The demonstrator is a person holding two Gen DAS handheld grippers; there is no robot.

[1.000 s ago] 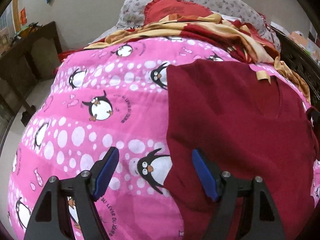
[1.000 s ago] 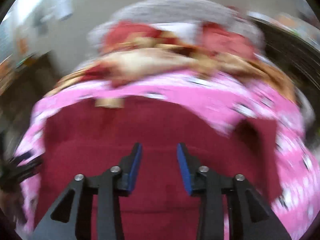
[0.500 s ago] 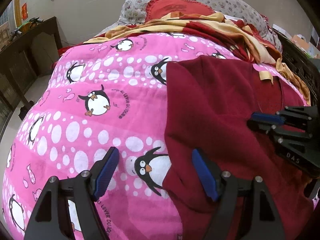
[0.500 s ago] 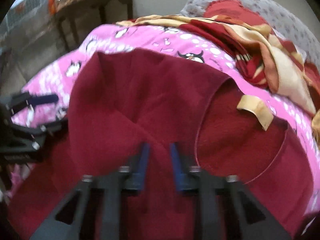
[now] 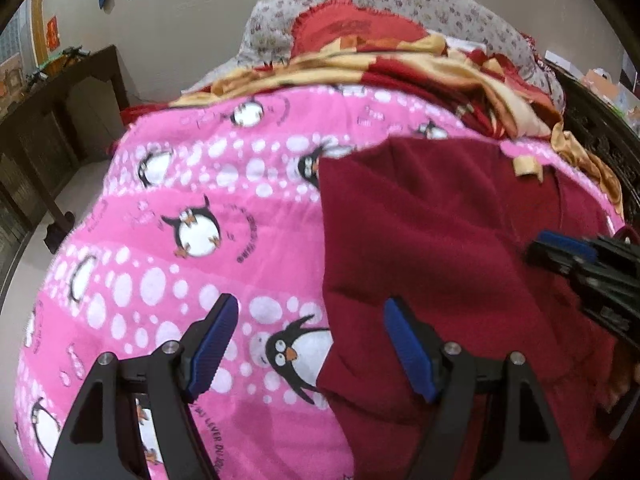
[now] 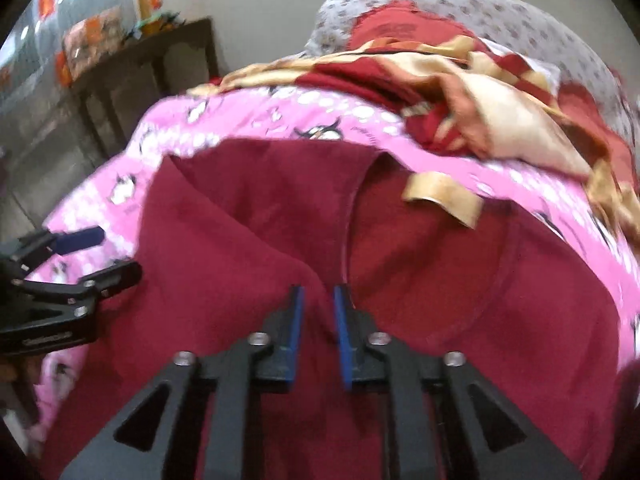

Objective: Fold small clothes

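Between the right gripper's (image 6: 319, 322) jaws: a raised fold of the dark red garment (image 6: 248, 240). The jaws are narrow and opening; the blue pads flank the ridge of cloth, and I can't tell if they still press on it. View is motion-blurred.

Just ahead of those jaws, right of the fold, the garment's curved neckline opens onto a flatter inner layer. A tan label (image 6: 442, 194) sits further ahead, at the collar.

Left gripper (image 5: 312, 344): jaws wide apart, nothing between the pads. It hangs over the garment's left edge; the right-hand jaw is over red cloth, the left-hand jaw over the pink penguin blanket (image 5: 168, 240). One penguin print lies directly between the jaws, partly covered by the garment edge.

The garment lies spread on the blanket on the bed, mostly to the right of the left gripper's jaws and filling the area under and ahead of the right gripper's.

From the left wrist view, the right gripper comes in from the right edge, over the garment. From the right wrist view, the left gripper shows at the left edge, at the cloth's border.

Beyond both: a rumpled red-and-cream cloth (image 5: 400, 68), a floral pillow (image 5: 400, 0), a dark wooden table (image 5: 60, 92) far left.
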